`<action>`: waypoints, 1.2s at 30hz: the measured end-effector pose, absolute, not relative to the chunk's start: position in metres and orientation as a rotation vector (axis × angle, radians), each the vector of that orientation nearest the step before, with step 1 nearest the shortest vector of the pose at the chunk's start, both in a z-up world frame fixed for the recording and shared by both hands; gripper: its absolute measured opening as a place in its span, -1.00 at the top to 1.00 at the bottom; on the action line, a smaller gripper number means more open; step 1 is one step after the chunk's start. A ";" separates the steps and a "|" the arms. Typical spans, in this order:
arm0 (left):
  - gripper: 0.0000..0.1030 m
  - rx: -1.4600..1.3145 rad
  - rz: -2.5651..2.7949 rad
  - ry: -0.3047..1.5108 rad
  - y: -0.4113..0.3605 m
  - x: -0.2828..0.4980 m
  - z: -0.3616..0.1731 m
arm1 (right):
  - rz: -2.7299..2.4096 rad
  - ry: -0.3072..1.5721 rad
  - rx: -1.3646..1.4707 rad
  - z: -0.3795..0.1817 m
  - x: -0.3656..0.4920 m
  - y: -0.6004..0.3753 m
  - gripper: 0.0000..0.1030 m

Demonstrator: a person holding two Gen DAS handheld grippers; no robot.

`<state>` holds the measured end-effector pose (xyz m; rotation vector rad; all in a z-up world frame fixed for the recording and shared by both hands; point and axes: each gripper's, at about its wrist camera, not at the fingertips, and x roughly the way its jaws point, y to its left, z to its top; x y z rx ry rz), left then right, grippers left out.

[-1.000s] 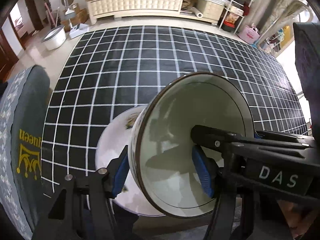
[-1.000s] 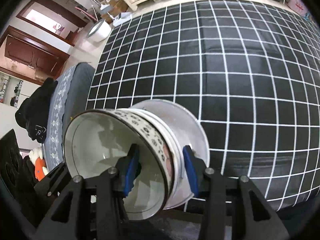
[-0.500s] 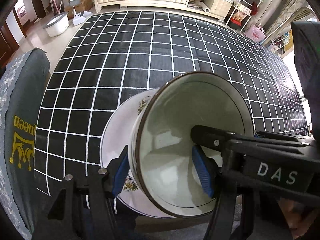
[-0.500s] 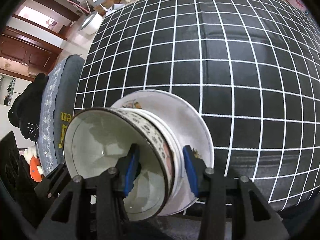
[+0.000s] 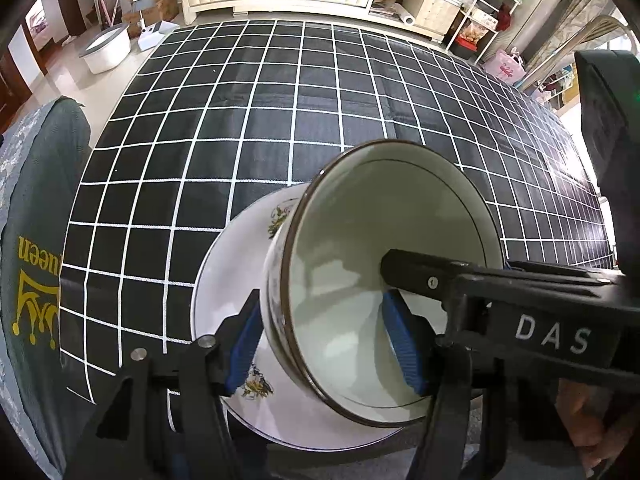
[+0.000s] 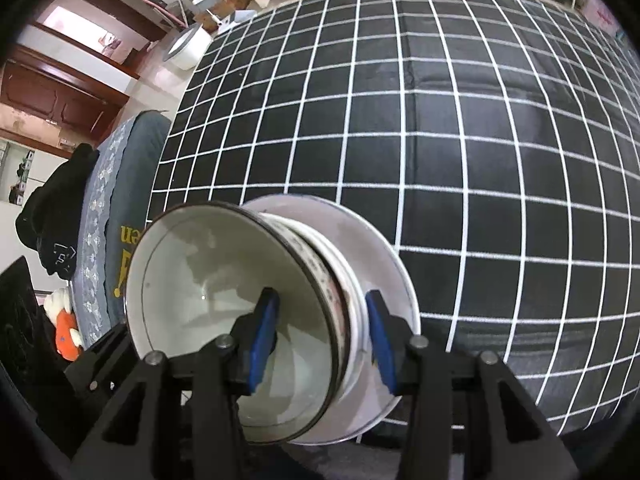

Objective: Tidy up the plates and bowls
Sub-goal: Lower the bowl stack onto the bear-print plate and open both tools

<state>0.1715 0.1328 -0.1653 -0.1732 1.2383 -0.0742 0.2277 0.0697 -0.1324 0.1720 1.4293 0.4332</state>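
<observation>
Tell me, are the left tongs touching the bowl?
Touching. The left wrist view shows the left tongs straddling the bowl wall: one blue pad presses its outside, the other its inside, no gap visible.

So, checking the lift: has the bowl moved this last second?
Yes. Against the plate on the checked cloth, the bowl has pulled up or back, baring more plate.

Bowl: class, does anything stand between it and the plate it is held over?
Nothing visible does. The bowl, gripped at its rim by the left gripper and the right gripper, is tilted right over the plate, whose bare face shows only painted flowers. Whether they touch is hidden.
</observation>
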 end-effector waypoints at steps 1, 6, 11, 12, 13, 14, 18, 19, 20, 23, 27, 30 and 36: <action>-0.11 -0.178 -0.072 1.234 0.133 0.171 -0.165 | 0.433 1.422 0.159 -0.132 0.228 0.071 0.05; -0.11 -0.158 -0.067 1.221 0.129 0.169 -0.165 | 0.429 1.405 0.128 -0.130 0.228 0.072 0.02; -0.13 -0.136 -0.053 1.192 0.130 0.167 -0.158 | 0.433 1.380 0.111 -0.127 0.227 0.071 -0.15; -0.16 -0.134 -0.049 1.182 0.131 0.167 -0.157 | 0.433 1.369 0.110 -0.125 0.226 0.070 -0.20; -0.16 -0.135 -0.048 1.175 0.132 0.166 -0.155 | 0.438 1.362 0.115 -0.124 0.226 0.069 -0.22; -0.18 -0.137 -0.050 1.172 0.132 0.166 -0.154 | 0.443 1.357 0.119 -0.122 0.226 0.069 -0.25; -0.22 -0.140 -0.041 1.165 0.133 0.163 -0.152 | 0.458 1.322 0.128 -0.113 0.223 0.065 -0.30; -0.22 -0.142 -0.038 1.163 0.134 0.162 -0.151 | 0.480 1.317 0.139 -0.111 0.222 0.063 -0.30; -0.22 -0.144 -0.033 1.161 0.134 0.161 -0.151 | 0.481 1.307 0.142 -0.108 0.220 0.061 -0.30; -0.22 -0.156 -0.010 1.146 0.138 0.156 -0.144 | 0.479 1.270 0.149 -0.101 0.215 0.053 -0.30; -0.22 -0.155 0.002 1.118 0.140 0.146 -0.133 | 0.479 1.243 0.157 -0.093 0.209 0.043 -0.31; -0.22 -0.153 0.009 1.096 0.139 0.140 -0.125 | 0.463 1.219 0.154 -0.087 0.203 0.035 -0.31; -0.22 -0.122 0.019 1.024 0.129 0.126 -0.105 | 0.443 1.169 0.114 -0.076 0.185 0.025 -0.31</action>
